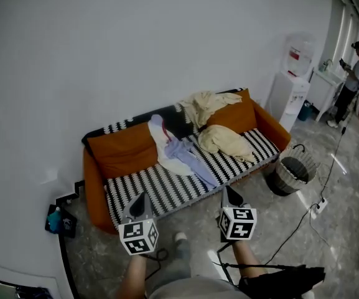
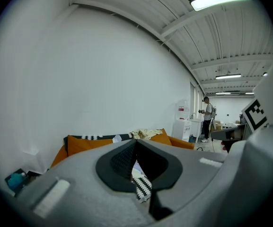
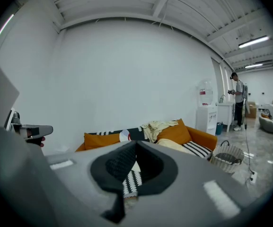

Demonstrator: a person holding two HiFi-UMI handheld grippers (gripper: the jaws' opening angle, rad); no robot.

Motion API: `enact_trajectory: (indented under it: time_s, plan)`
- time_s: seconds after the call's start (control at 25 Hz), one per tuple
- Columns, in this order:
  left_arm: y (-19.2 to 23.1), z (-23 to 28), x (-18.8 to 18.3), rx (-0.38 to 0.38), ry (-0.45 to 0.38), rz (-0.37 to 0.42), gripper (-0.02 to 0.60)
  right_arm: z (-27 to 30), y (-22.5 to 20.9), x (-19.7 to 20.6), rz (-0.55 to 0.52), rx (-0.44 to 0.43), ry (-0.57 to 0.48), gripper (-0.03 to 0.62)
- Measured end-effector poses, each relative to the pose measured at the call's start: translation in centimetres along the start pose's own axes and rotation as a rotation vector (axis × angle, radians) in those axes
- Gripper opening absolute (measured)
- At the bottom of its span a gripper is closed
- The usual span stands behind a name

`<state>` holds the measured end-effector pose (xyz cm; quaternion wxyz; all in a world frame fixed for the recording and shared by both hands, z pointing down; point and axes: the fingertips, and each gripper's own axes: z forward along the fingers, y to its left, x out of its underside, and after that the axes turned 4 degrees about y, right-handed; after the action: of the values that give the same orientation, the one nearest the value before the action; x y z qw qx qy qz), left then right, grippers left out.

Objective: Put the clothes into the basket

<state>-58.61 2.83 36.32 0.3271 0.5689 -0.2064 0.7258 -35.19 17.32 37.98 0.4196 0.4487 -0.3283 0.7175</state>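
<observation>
Orange with a black-and-white striped cover, the sofa (image 1: 122,153) holds all the clothes. A cream piece (image 1: 202,104) lies over its backrest, a cream bundle (image 1: 226,141) sits on its seat, and a lilac and white garment (image 1: 178,154) is draped across its middle. The woven basket (image 1: 294,170) stands on the floor by the sofa's right end. In front of the sofa, the left gripper (image 1: 142,196) and right gripper (image 1: 228,193) are both clenched and empty.

Clothes (image 1: 179,154) on the sofa (image 1: 123,151), basket (image 1: 285,179) just right of it
</observation>
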Motion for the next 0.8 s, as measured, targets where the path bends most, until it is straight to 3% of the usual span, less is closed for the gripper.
enact_trajectory:
  time_s: [0.24, 0.8]
  plan:
    - [0.8, 8.5, -1.5, 0.019, 0.002, -0.001, 0.003, 7.0, -2.6, -2.2, 0.036, 0.016, 0.008, 0.002]
    - [5.1, 28.1, -6.2, 0.053, 0.032, -0.010, 0.003, 24.4, -4.6, -10.1, 0.009, 0.011, 0.057, 0.002]
